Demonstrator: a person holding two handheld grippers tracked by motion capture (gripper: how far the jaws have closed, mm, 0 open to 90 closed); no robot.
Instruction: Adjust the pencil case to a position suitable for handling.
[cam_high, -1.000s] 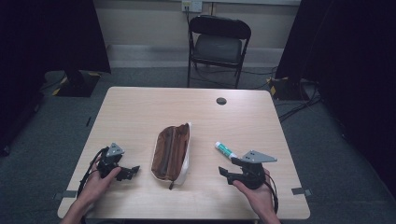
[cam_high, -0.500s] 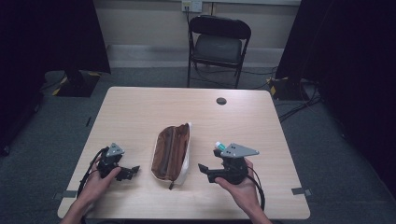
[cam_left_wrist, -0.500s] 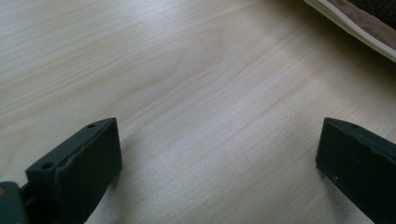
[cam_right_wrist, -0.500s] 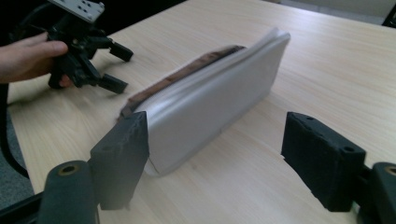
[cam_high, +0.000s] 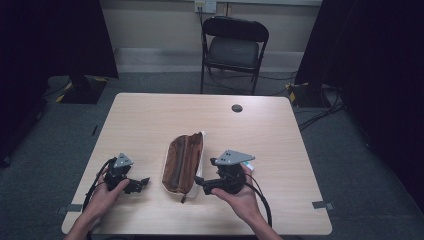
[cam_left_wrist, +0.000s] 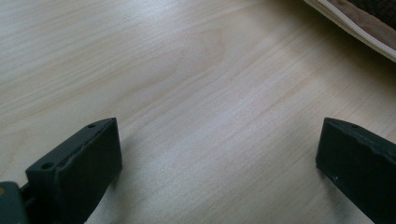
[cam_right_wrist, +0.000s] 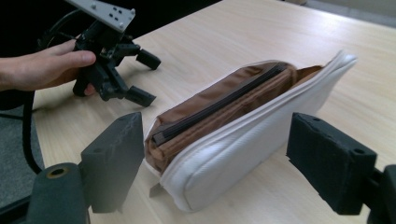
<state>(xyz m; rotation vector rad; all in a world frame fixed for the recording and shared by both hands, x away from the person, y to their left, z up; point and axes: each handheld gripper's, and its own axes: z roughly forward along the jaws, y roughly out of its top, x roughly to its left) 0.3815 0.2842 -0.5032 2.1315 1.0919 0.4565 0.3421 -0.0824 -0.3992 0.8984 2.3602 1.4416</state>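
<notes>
1. Pouch (cam_high: 183, 161): brown w/ white side panel, lying on the desk (cam_high: 150, 120) at lower centre of the high view. Its long axis is running from lower frame toward upper frame, leaning slightly right at the top. Zip is facing up and looks closed, though the far end can't be told.
2. In the right gripper view the pouch (cam_right_wrist: 243, 135) is sitting between the two black fingers, long axis running from lower left to upper right across the gap, white side toward the camera. No contact as far as I can tell.
3. Right gripper (cam_high: 207, 184) is lying just right of the pouch in the high view, fingers pointing left at its white flank. Fingers standing wide, having just been opening, nothing pinched.
4. Left gripper (cam_high: 140, 183) is resting left of the pouch, near but apart; fingers wide over bare desk in its own view, holding nothing.
5. Judgement: right hand is nearer, so the coming grab should be going across the pouch's short width.
6. Small teal-tipped item (cam_high: 249, 168) is peeking out behind the right hand; can't ID it.
</notes>
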